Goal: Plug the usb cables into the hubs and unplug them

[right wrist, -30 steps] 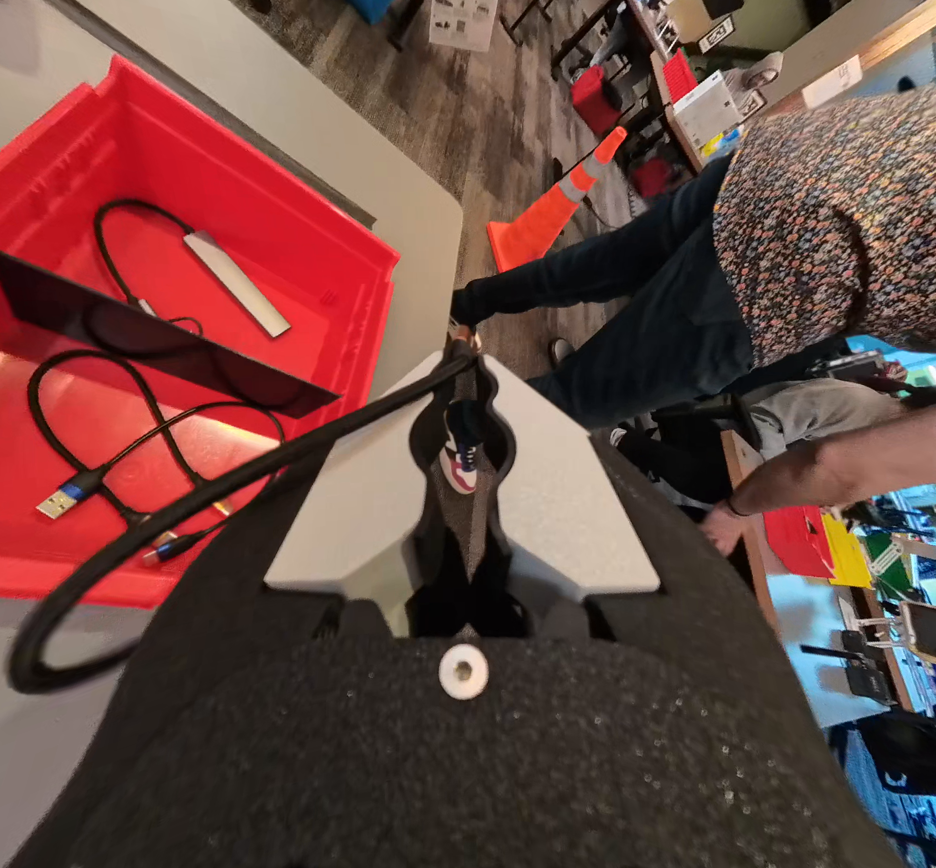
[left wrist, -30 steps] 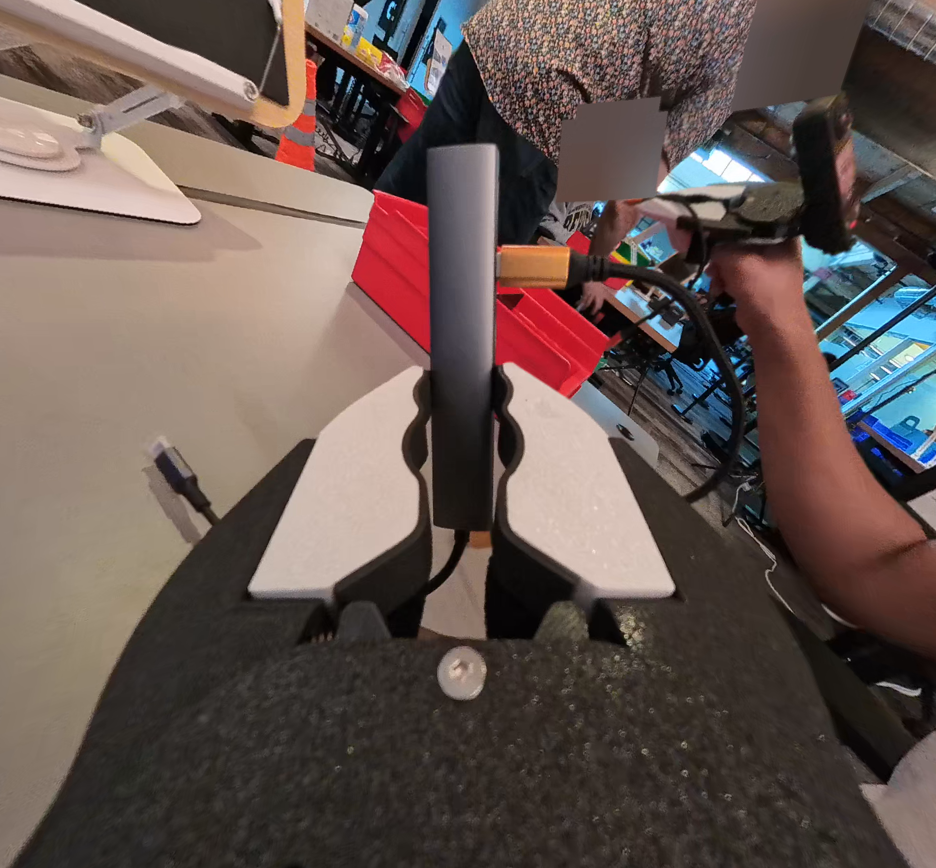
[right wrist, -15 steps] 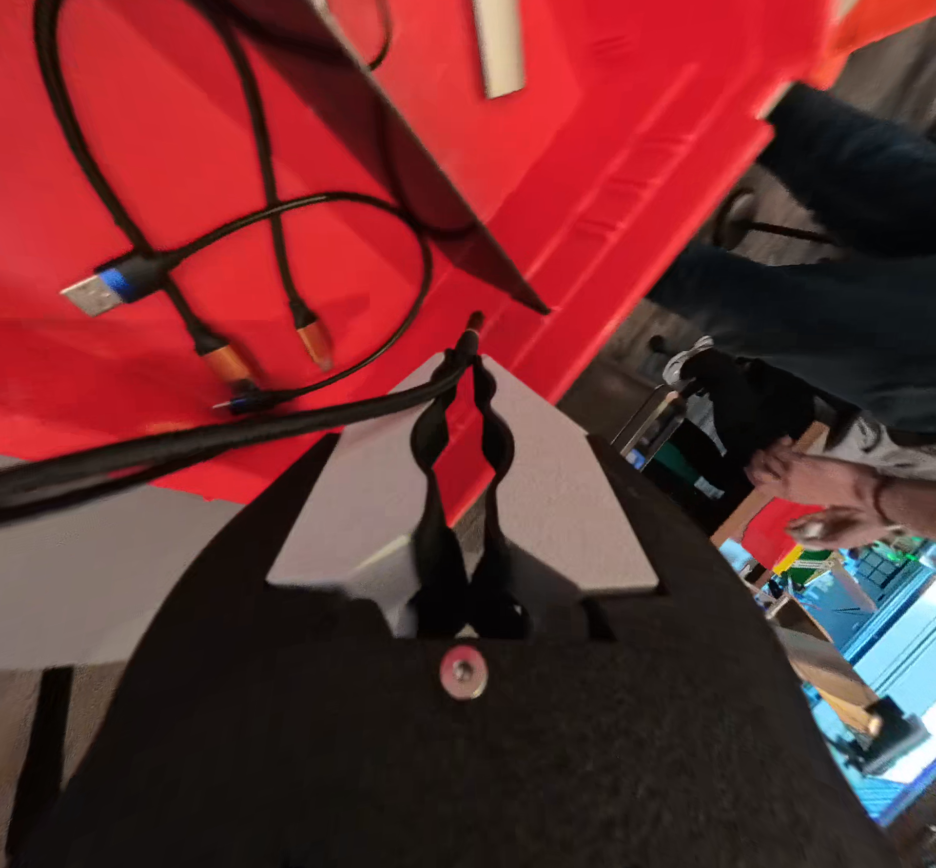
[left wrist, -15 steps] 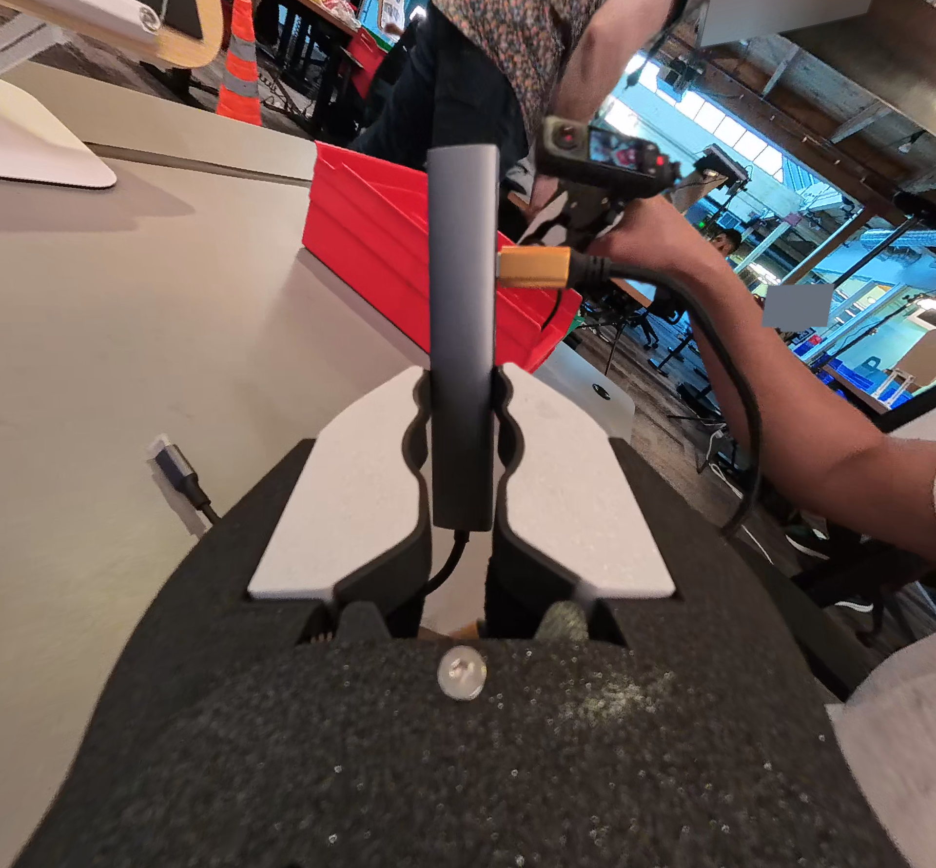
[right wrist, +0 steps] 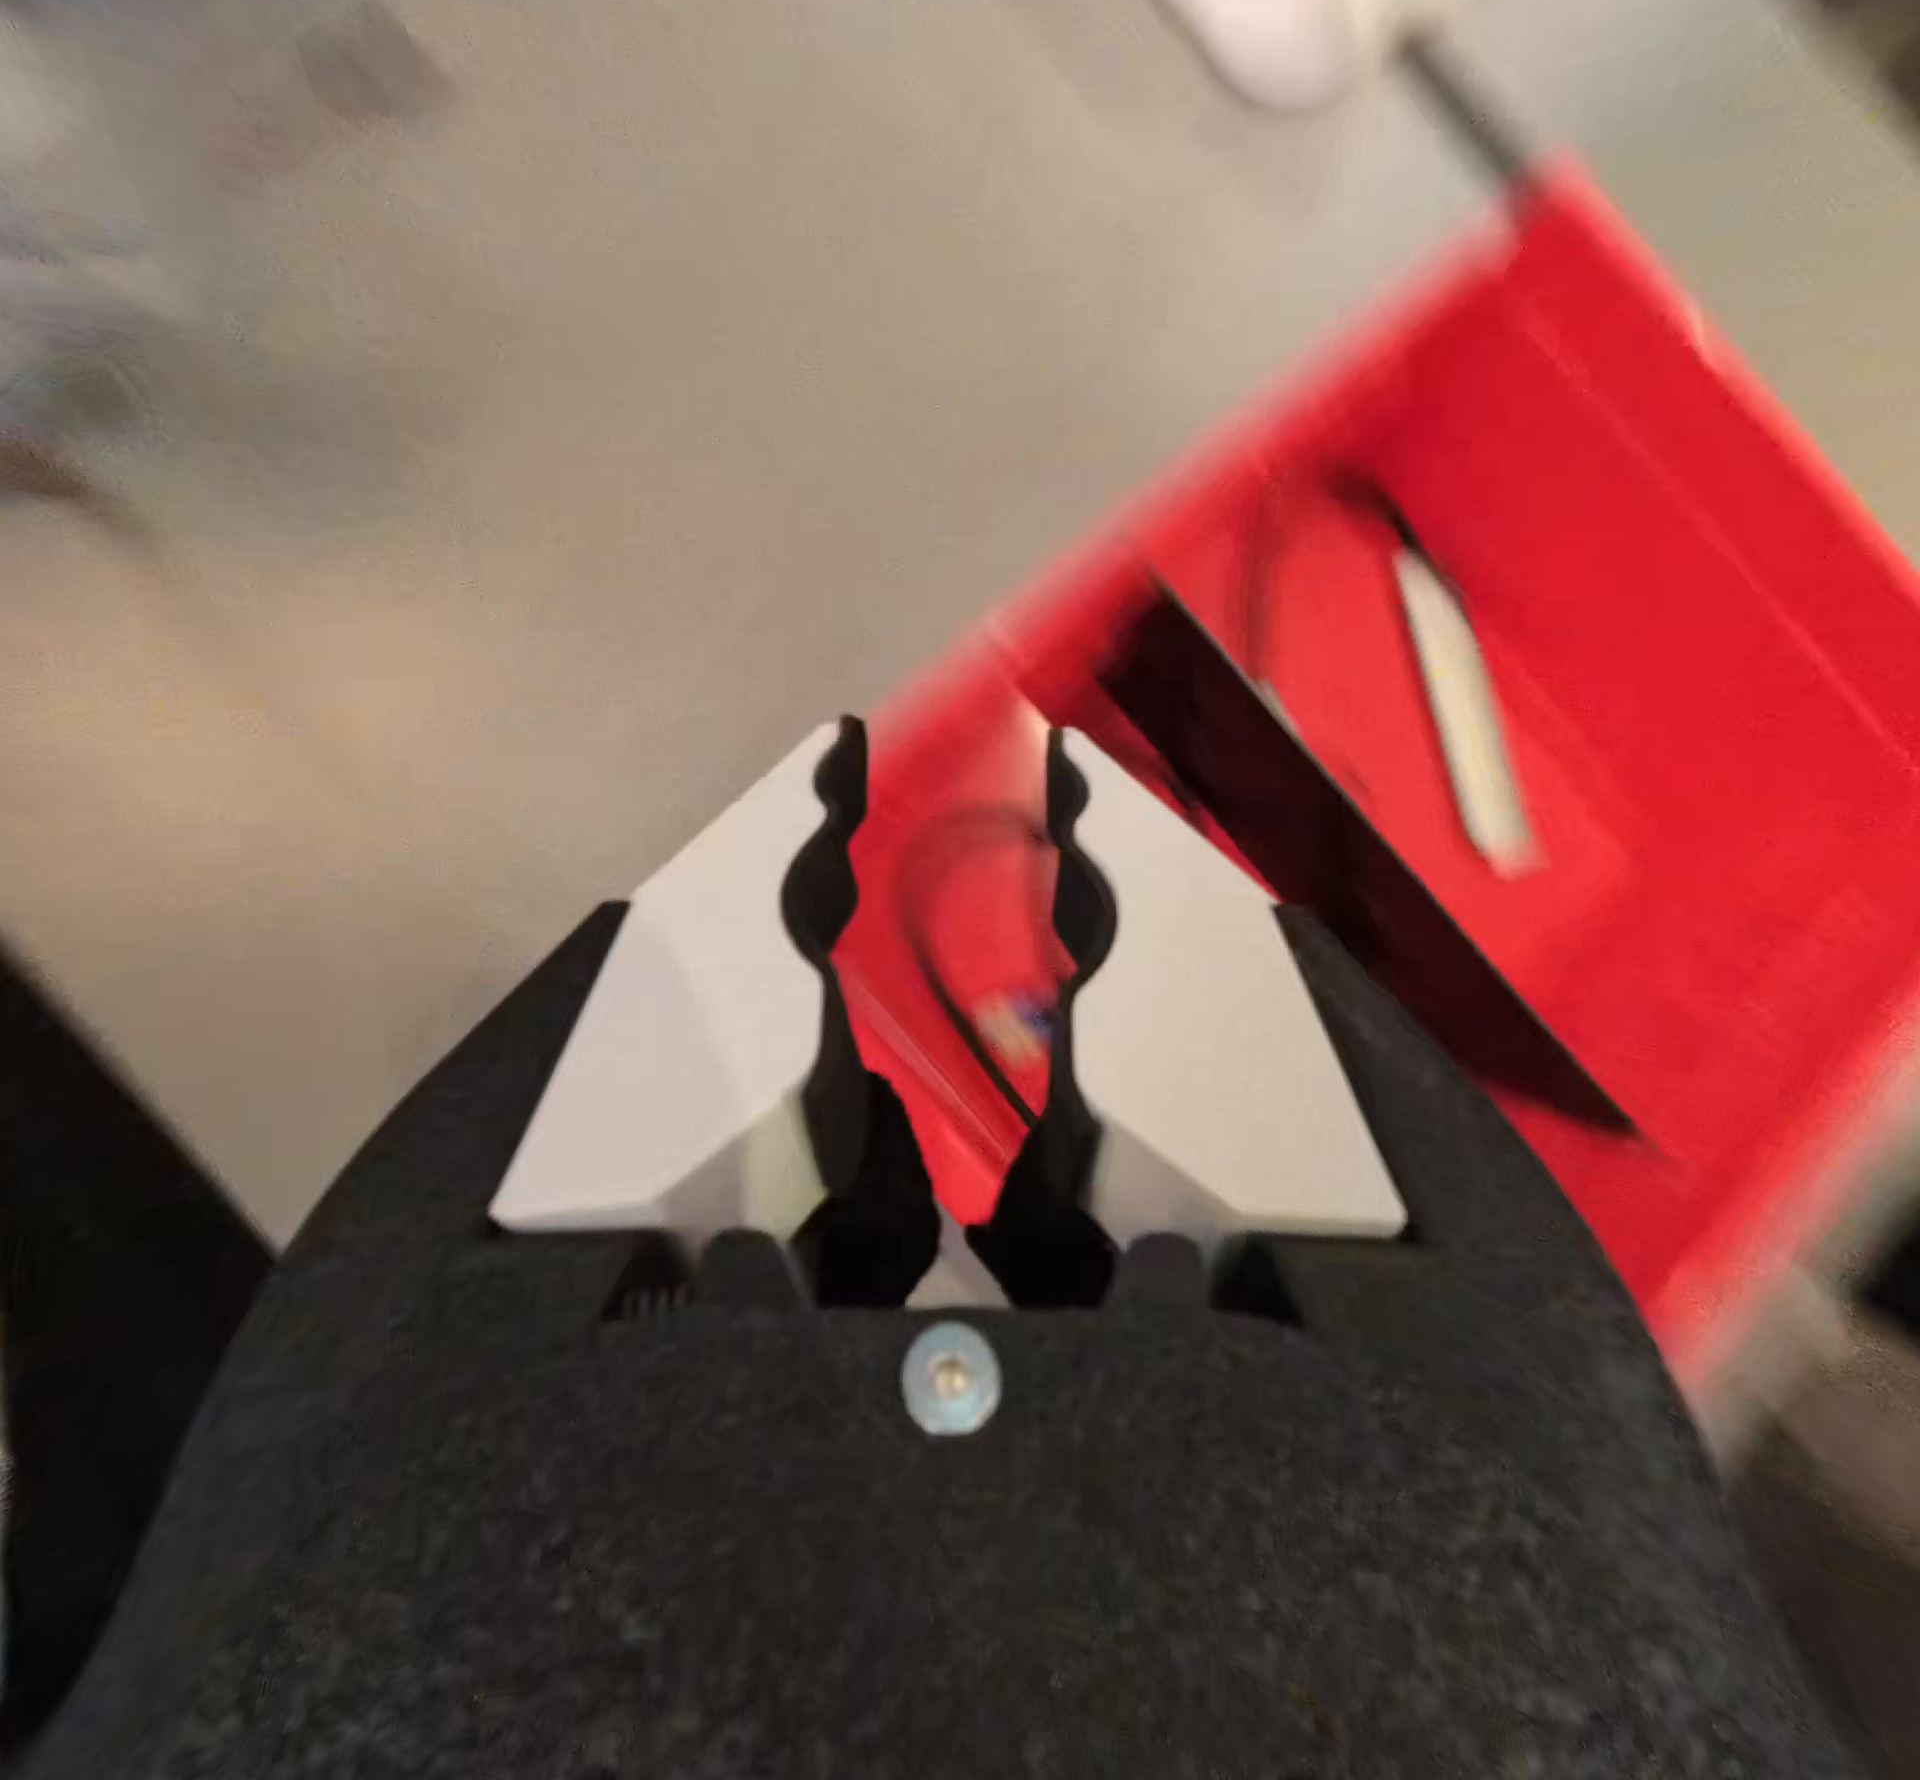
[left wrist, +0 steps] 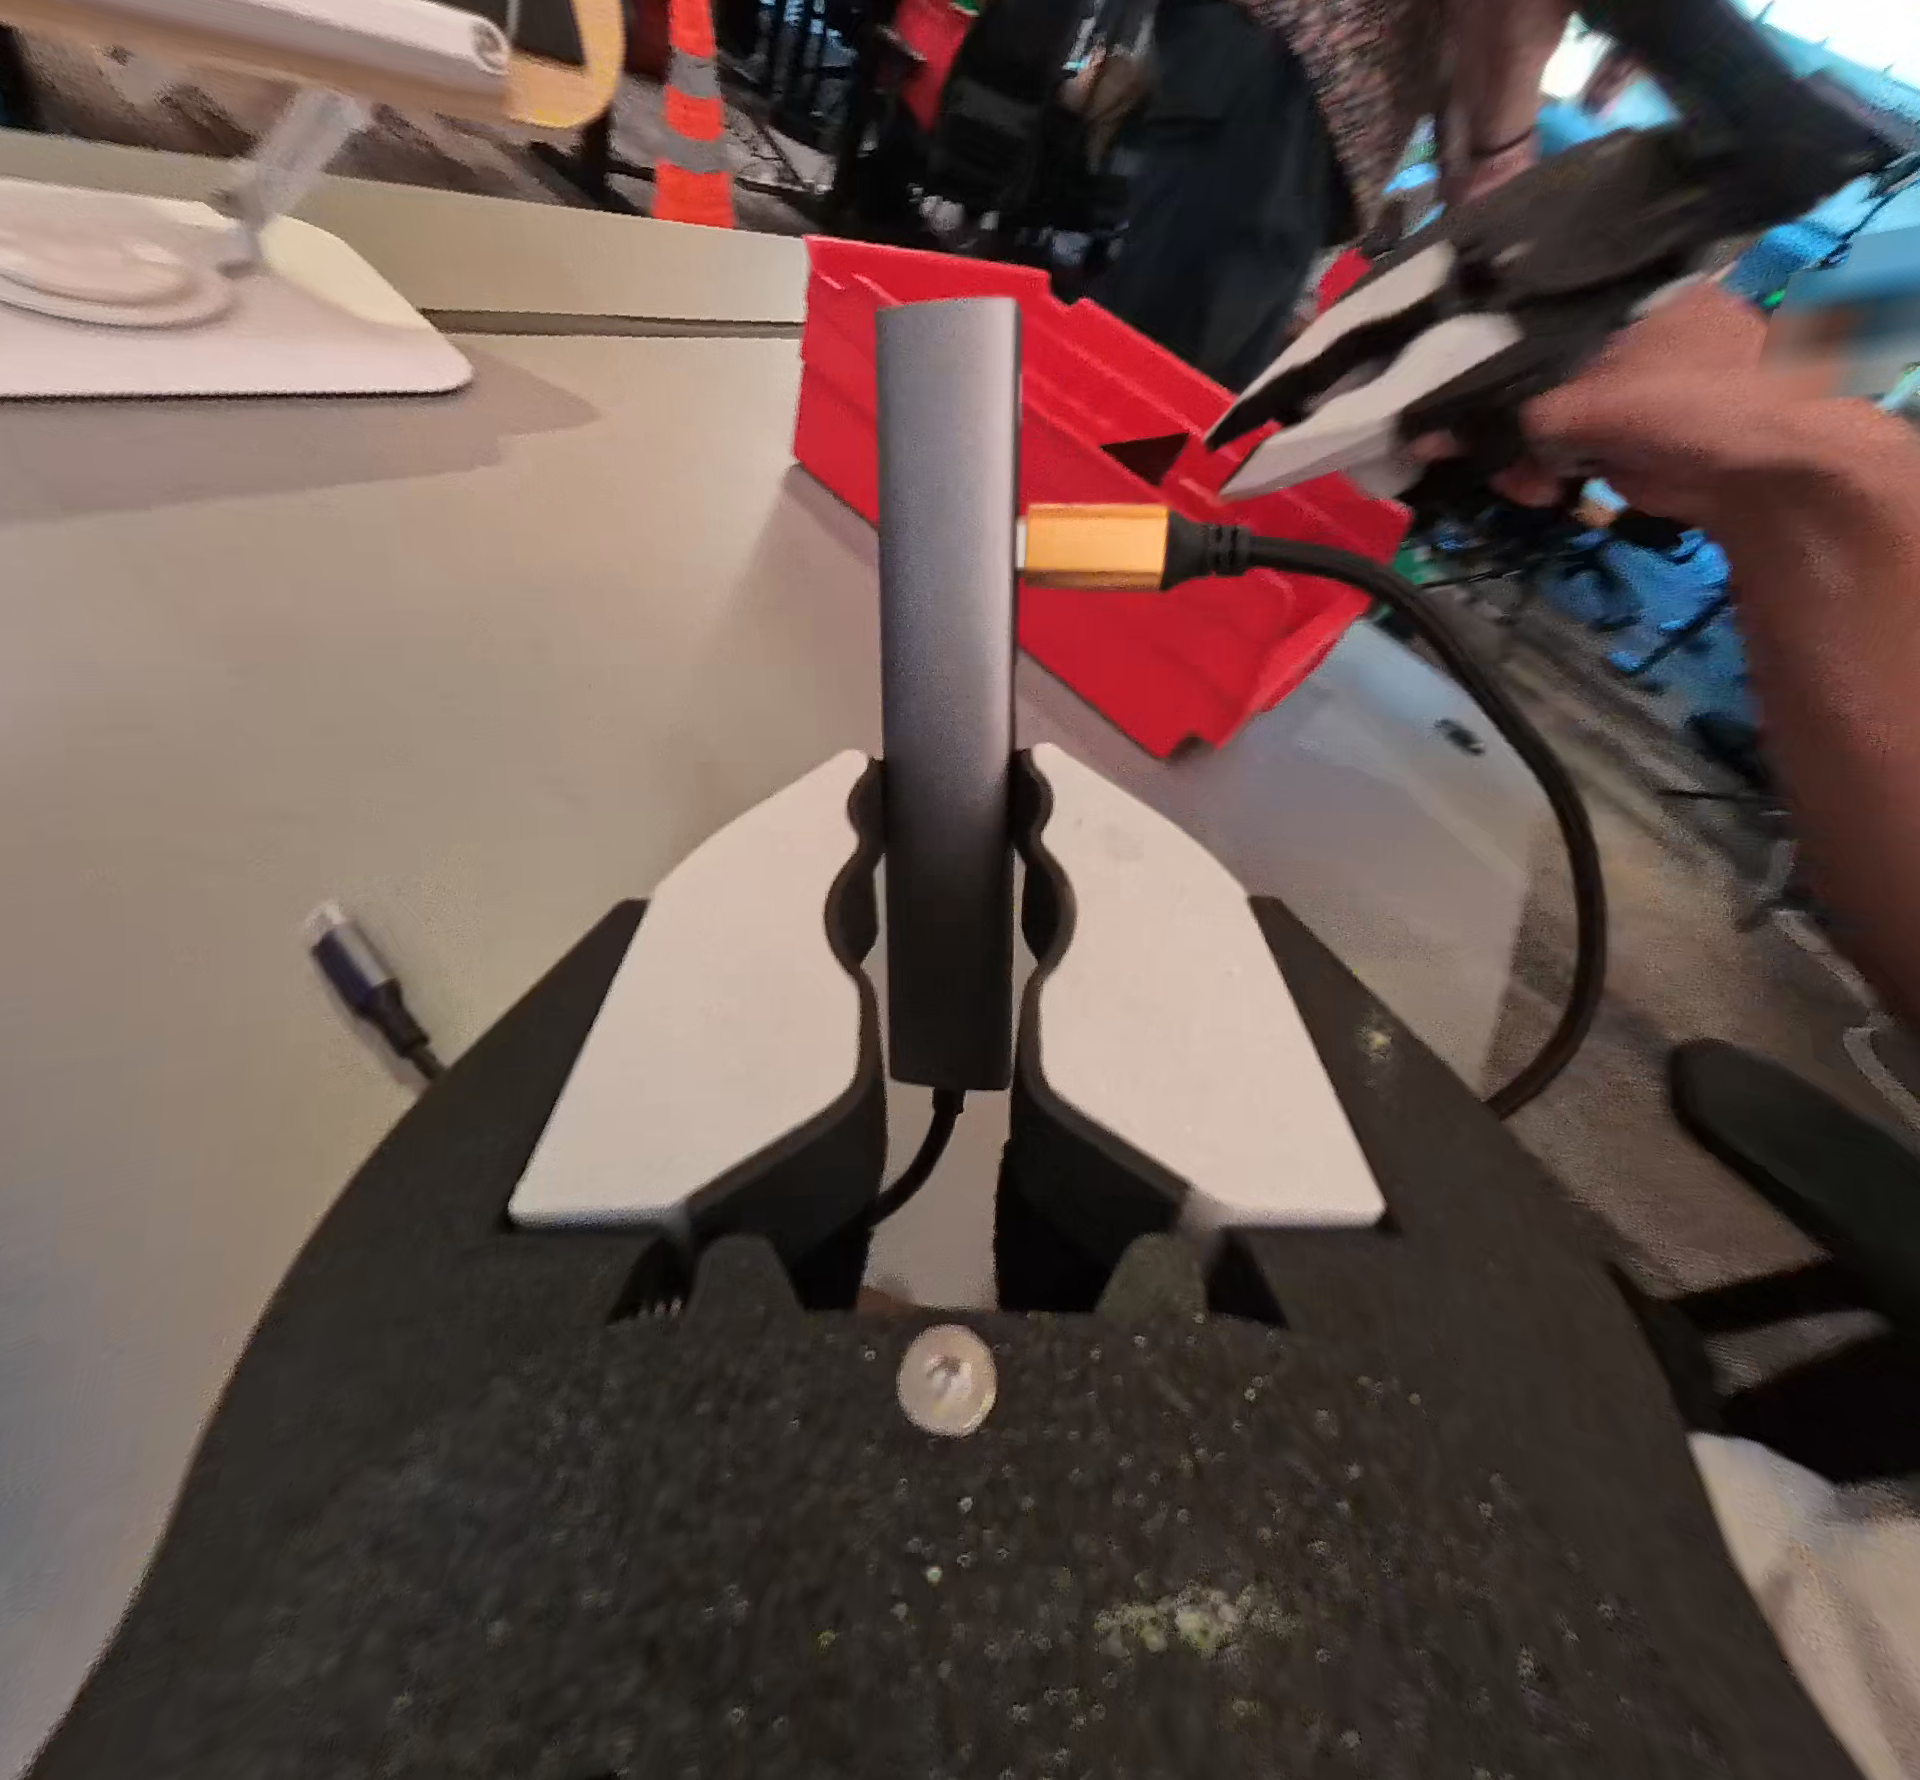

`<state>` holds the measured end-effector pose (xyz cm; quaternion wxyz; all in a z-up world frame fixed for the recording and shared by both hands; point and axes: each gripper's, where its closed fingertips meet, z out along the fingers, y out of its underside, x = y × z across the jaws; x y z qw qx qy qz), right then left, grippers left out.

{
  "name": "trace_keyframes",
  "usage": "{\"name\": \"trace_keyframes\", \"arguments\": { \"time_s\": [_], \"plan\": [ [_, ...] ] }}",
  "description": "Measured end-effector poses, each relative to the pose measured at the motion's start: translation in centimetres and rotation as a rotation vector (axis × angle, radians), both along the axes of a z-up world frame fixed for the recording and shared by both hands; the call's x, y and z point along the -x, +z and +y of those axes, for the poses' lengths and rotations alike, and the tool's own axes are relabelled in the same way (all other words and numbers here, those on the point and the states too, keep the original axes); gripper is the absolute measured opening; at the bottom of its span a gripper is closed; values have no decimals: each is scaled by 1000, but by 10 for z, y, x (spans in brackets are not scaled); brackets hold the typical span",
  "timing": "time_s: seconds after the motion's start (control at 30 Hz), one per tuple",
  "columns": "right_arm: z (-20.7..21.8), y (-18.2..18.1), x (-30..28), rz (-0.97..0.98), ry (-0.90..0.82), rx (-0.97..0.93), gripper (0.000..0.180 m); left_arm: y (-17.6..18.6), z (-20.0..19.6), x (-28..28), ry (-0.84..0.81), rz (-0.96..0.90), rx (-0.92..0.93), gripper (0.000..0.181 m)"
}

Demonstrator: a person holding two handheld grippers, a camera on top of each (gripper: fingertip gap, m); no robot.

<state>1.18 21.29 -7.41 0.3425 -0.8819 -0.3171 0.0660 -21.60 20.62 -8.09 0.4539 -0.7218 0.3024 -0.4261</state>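
Left wrist view shows our left gripper [left wrist: 945, 857] clamped on a slim dark grey USB hub [left wrist: 945, 650], held upright between its 2 white fingers [left wrist: 727, 1003]. A gold-shelled USB plug [left wrist: 1096, 546] sits seated in the hub's right edge, and its thick black cable [left wrist: 1538, 795] loops down past the table edge. Our right gripper [left wrist: 1231, 457] hovers just above and right of that plug, its jaws a little apart and holding nothing; the right wrist view confirms a clear gap, though that view is badly blurred. Behind lies the red bin [left wrist: 1143, 650] on the grey table [left wrist: 416, 691], with spare cables and a silver hub [right wrist: 1465, 722] inside.

We judge the next step is unplugging. To do it well, we should close on the rigid gold shell rather than the cable, keep the hub steady, and pull straight out along the plug's axis, since a sideways tug could twist the hub in our grip.
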Motion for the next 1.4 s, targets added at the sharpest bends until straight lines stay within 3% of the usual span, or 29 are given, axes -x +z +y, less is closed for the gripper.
{"name": "trace_keyframes", "arguments": {
  "time_s": [0.03,0.13,0.23,0.3,0.5,0.63,0.73,0.83,0.93,1.03,1.1,1.27,1.4],
  "plan": [
    [-7,20,40,189,65,-92,36,-1,1,0,18,24,-26,23],
    [-34,46,125,550,164,-235,51,1,-5,-6,24,39,-87,23],
    [-50,46,175,719,157,-261,42,2,-12,-11,31,71,-154,23],
    [-52,43,192,745,129,-254,40,0,-16,-14,44,118,-209,23],
    [-43,23,204,670,36,-248,11,-1,-29,-23,48,173,-298,23],
    [-44,20,196,506,90,-305,5,-7,-40,-32,-84,134,-241,23],
    [-53,16,188,182,246,-388,5,6,-46,-30,-215,-4,-169,24],
    [-62,10,179,-45,354,-424,5,24,-48,-22,-325,-64,-211,26],
    [-78,-1,183,-204,524,-466,5,23,-60,-19,-415,100,-400,32],
    [-82,-8,189,-365,579,-515,5,3,-77,-20,-511,322,-555,35],
    [-85,-12,198,-419,618,-547,5,-6,-89,-23,-554,375,-615,32],
    [-88,-21,206,-511,676,-582,5,-21,-88,-27,-530,505,-806,13],
    [-86,-23,204,-483,654,-609,5,-24,-83,-26,-500,573,-933,10]
  ]
}}
